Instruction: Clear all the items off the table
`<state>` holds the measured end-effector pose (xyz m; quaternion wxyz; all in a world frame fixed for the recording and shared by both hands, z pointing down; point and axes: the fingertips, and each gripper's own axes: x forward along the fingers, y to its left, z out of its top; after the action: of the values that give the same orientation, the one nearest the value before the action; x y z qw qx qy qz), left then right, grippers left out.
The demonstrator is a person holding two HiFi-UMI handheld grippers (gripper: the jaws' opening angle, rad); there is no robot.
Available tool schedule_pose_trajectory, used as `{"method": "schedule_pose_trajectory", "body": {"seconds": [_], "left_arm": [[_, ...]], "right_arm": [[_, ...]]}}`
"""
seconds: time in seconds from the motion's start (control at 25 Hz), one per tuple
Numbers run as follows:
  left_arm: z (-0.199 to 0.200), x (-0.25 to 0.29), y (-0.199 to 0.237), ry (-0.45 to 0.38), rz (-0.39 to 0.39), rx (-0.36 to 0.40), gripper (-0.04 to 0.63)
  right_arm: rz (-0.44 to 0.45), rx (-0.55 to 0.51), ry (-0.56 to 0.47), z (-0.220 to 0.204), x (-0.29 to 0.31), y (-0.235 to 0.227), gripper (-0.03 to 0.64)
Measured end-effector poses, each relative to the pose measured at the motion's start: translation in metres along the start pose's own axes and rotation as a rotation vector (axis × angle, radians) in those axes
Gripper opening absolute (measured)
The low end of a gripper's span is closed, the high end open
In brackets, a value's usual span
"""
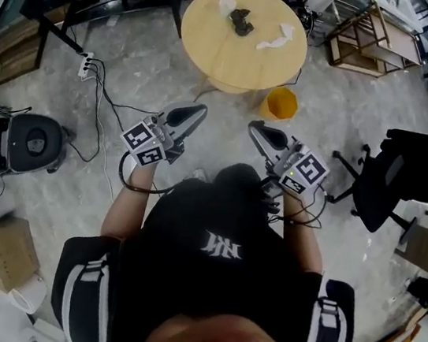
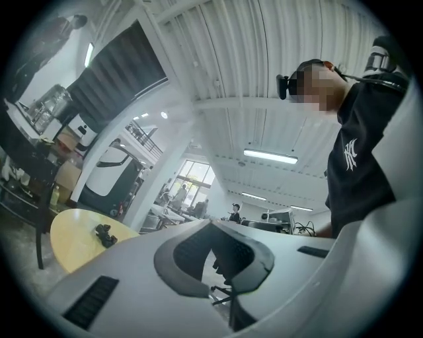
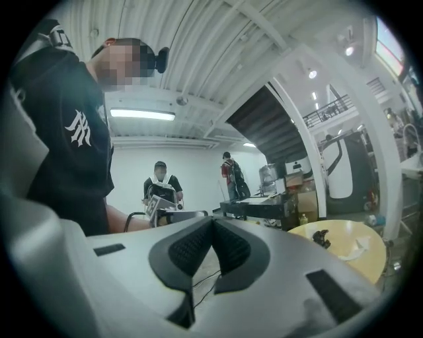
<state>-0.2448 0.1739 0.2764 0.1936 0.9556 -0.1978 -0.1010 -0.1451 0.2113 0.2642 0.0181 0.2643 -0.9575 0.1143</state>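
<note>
Holding left gripper (image 1: 197, 111) and right gripper (image 1: 255, 127) clenched empty, well short of the round table (image 1: 215, 59), I judge its black lump (image 1: 241, 22) and flanking crumpled tissues (image 1: 275, 38) light, soft, best pinched mid-body.

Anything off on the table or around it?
Nothing looks spilled or broken. There is only litter on the round table: a crumpled white scrap at the far edge, a second scrap at the right, and a small black object between them. A yellow bin stands upright beside the table.
</note>
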Motion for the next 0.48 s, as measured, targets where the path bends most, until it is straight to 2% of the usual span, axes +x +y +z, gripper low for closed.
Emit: {"method": "schedule_pose_trajectory", "body": {"seconds": [0.24, 0.48], "left_arm": [[0.004, 0.071, 0.048, 0.064, -0.023, 0.040, 0.012], [0.013, 0.130, 0.121, 0.098, 0.050, 0.016, 0.012]], "right_arm": [[-0.017, 0.029, -0.045, 0.007, 0.002, -0.086, 0.003], [0.039, 0.061, -0.052, 0.020, 0.034, -0.185, 0.003]]}}
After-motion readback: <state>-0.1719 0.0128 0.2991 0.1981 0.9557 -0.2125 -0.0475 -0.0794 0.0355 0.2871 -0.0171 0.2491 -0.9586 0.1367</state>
